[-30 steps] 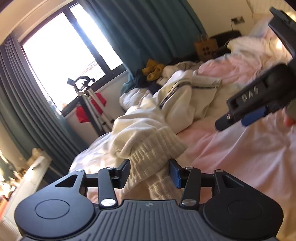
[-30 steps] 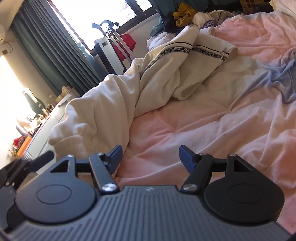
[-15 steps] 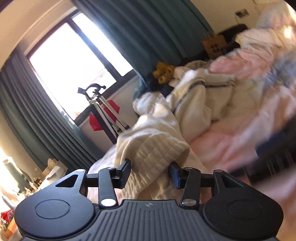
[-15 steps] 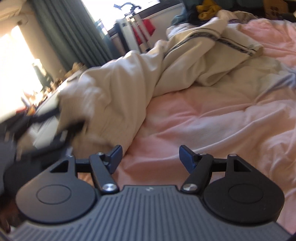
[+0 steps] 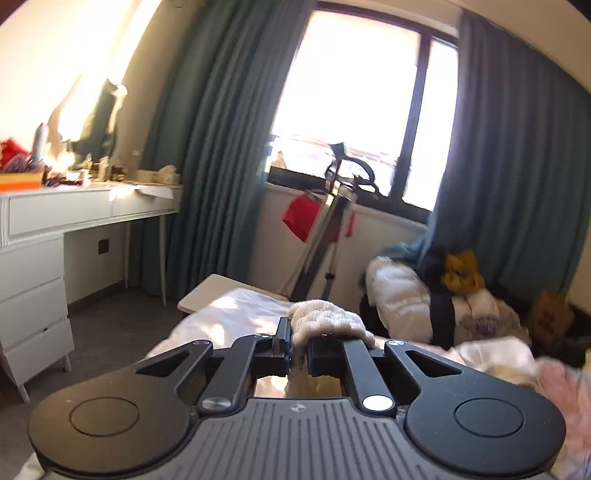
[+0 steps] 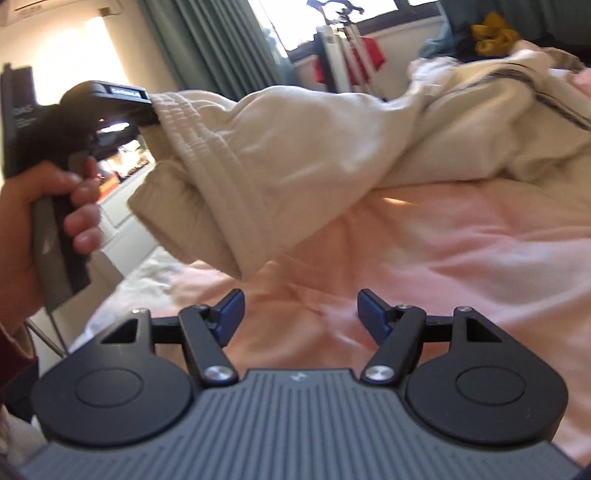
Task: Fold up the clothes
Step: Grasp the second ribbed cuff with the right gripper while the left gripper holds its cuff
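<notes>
A cream sweatshirt (image 6: 295, 155) with a dark stripe lies across the pink bedsheet (image 6: 443, 258). Its ribbed hem (image 5: 325, 323) is lifted off the bed. My left gripper (image 5: 298, 339) is closing its jaws on that hem, and the pads pinch the fabric. In the right wrist view the left gripper (image 6: 149, 110) shows at upper left, held by a hand (image 6: 44, 206), with the hem hanging from it. My right gripper (image 6: 301, 310) hovers open over the pink sheet just below the hanging hem, nothing between its fingers.
A white desk with drawers (image 5: 74, 210) stands left of the bed, with cluttered items on top. A tripod with something red on it (image 5: 332, 221) stands by the window. Piled clothes (image 5: 424, 295) and a yellow garment (image 6: 493, 31) lie at the bed's far side.
The left gripper's jaws closed on the ribbed hem, rolled and swung up toward the window, lifting that end of the sweatshirt. The right gripper shifted across the sheet and stayed open.
</notes>
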Demonstrator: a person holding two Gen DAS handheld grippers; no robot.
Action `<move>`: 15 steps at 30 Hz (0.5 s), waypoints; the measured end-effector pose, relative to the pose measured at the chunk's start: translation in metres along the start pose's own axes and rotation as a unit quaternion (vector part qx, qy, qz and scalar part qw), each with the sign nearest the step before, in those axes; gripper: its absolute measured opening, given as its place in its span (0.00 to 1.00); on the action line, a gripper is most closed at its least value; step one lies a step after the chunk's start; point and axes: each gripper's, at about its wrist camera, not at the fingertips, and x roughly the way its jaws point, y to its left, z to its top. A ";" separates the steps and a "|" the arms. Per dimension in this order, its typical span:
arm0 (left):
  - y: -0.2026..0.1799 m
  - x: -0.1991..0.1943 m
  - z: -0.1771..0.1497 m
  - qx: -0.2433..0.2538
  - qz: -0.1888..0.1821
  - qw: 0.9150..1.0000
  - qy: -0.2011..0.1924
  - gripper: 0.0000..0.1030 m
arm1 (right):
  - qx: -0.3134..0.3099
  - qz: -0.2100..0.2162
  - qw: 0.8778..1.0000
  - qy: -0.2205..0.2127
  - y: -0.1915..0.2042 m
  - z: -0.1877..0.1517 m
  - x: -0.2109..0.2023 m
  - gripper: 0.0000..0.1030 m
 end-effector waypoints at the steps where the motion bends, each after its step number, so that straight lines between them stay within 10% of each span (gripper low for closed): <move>1: 0.012 0.002 0.003 -0.009 0.005 1.000 -0.007 0.08 | -0.002 0.003 1.000 -0.001 0.008 0.001 0.009 0.69; 9: 0.061 0.014 -0.011 -0.022 0.019 1.000 0.002 0.08 | 0.033 0.046 0.998 -0.024 0.062 0.007 0.085 0.70; 15: 0.074 0.022 -0.016 -0.036 -0.016 0.999 -0.003 0.08 | 0.024 -0.063 0.998 -0.021 0.081 0.006 0.114 0.68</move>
